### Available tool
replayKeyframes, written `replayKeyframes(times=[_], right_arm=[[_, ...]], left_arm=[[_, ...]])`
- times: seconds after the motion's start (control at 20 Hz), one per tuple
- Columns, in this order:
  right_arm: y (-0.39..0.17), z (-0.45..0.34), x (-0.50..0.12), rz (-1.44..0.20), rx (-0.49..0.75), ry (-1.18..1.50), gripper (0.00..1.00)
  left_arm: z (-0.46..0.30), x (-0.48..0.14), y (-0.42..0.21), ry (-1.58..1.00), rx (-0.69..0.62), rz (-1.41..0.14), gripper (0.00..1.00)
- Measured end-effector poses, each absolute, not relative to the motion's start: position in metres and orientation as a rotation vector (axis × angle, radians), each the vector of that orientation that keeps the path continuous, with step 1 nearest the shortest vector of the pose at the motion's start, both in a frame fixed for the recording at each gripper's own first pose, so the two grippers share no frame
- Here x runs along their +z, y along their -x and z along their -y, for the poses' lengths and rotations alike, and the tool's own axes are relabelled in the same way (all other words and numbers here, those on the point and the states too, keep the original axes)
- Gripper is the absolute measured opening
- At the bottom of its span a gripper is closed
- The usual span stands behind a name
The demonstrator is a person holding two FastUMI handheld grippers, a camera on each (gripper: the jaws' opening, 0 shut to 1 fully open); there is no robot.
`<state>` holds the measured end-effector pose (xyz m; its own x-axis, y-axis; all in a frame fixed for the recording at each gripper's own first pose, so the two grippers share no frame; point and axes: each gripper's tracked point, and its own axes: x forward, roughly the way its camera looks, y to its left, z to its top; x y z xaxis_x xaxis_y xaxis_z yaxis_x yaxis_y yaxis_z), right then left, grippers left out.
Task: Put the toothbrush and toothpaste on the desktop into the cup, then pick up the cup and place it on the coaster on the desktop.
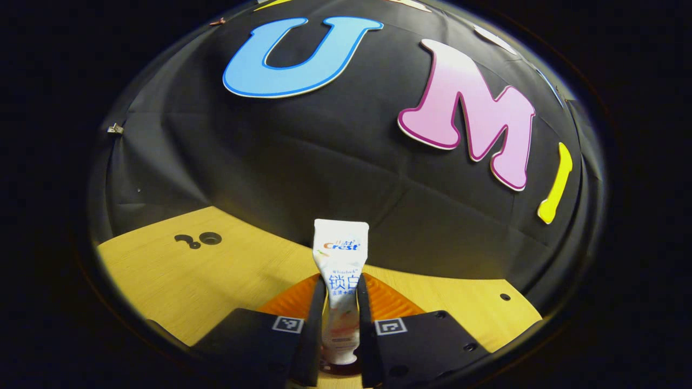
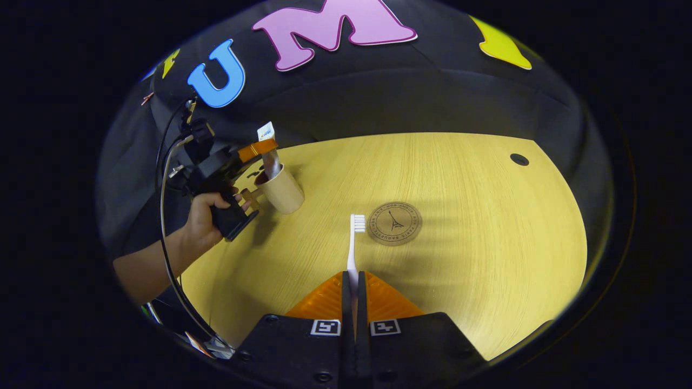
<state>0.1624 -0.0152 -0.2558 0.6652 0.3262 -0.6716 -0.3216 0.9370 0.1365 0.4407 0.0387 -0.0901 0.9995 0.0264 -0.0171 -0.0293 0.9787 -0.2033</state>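
My left gripper (image 1: 340, 294) is shut on a white toothpaste tube (image 1: 340, 259) that stands upright between its fingers. In the right gripper view that same tube (image 2: 266, 141) hangs over the mouth of a tan cup (image 2: 284, 190) at the far left of the wooden desktop (image 2: 459, 178), with a hand gripping the left gripper (image 2: 258, 154) above it. My right gripper (image 2: 354, 286) is shut on the handle of a white toothbrush (image 2: 353, 237), whose bristle head points away. A round brown coaster (image 2: 395, 223) lies flat just right of the brush head.
Black cloth walls close the desk's far side. A forearm and a black cable (image 2: 165, 216) reach in along the left edge in the right gripper view. Small dark holes (image 2: 519, 159) (image 1: 203, 239) mark the desktop.
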Motion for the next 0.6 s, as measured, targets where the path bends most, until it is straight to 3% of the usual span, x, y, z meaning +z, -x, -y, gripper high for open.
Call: replayKeyframes(times=[0.05,0.1,0.2,0.25,0.3,0.35,0.6], right_arm=[[-0.163,0.012,-0.254,-0.756,0.372,-0.012,0.05],[-0.165,0.009,-0.254,-0.754,0.377,-0.016,0.05],[-0.17,0.002,-0.254,-0.746,0.385,-0.023,0.05],[-0.174,-0.001,-0.253,-0.74,0.388,-0.028,0.05],[-0.177,-0.005,-0.25,-0.732,0.393,-0.033,0.05],[-0.183,-0.009,-0.246,-0.716,0.396,-0.034,0.05],[-0.215,-0.04,-0.22,-0.634,0.444,-0.048,0.05]], left_arm=[[-0.038,-0.092,-0.433,0.184,0.033,-0.025,0.42],[-0.038,-0.09,-0.427,0.168,0.033,-0.023,0.38],[-0.032,-0.084,-0.408,0.161,0.008,-0.017,0.73],[-0.034,-0.083,-0.397,0.162,0.013,-0.022,0.81],[-0.038,-0.082,-0.384,0.159,0.03,-0.028,0.79],[-0.041,-0.084,-0.371,0.155,0.048,-0.036,0.98],[-0.048,-0.106,-0.283,0.174,0.114,-0.095,0.98]])
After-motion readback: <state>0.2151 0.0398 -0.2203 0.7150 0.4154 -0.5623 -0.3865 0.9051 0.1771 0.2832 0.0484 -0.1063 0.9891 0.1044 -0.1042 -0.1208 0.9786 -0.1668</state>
